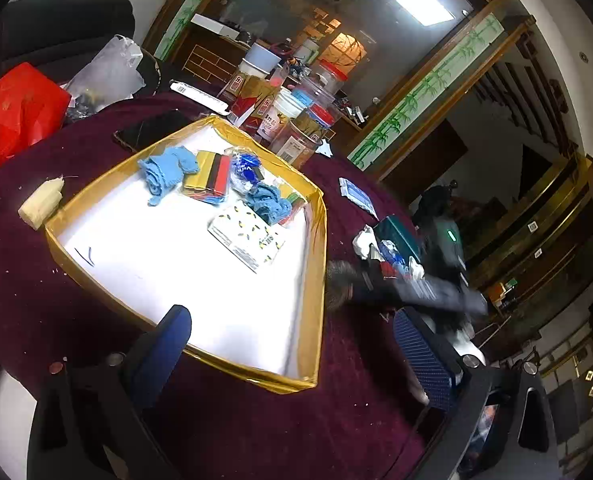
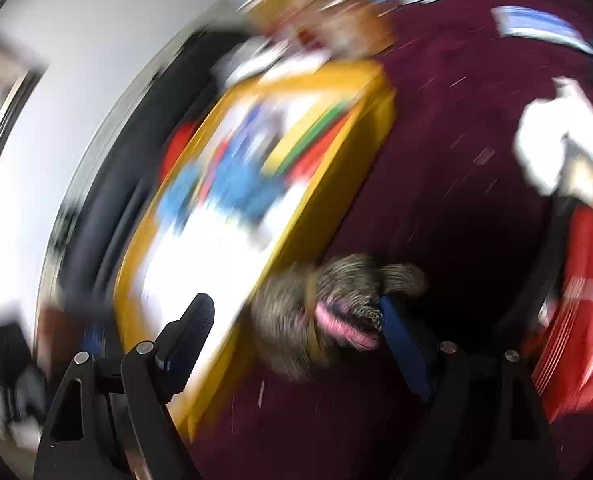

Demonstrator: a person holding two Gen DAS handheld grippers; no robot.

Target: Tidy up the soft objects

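A gold-walled box [image 1: 316,264] with a white floor lies on the maroon tablecloth. Two blue knitted cloths [image 1: 164,168], striped sponges [image 1: 212,178] and a spotted tissue pack [image 1: 246,238] sit in it. My left gripper [image 1: 290,316] hovers open over the box's near corner, holding nothing. A grey fuzzy cloth with a pink rim [image 2: 328,300] lies at the box's right wall [image 2: 296,216], between the fingers of my right gripper [image 2: 294,304]. It touches the right finger [image 2: 400,340] and is apart from the left finger [image 2: 188,336]. The right wrist view is heavily blurred.
Jars and cartons [image 1: 296,112] crowd the table's far side. A phone [image 1: 148,130], a red bag [image 1: 12,112] and a pale block [image 1: 42,200] lie left of the box. A teal box with mixed clutter [image 1: 396,236] and flat packets [image 1: 356,192] sit to its right.
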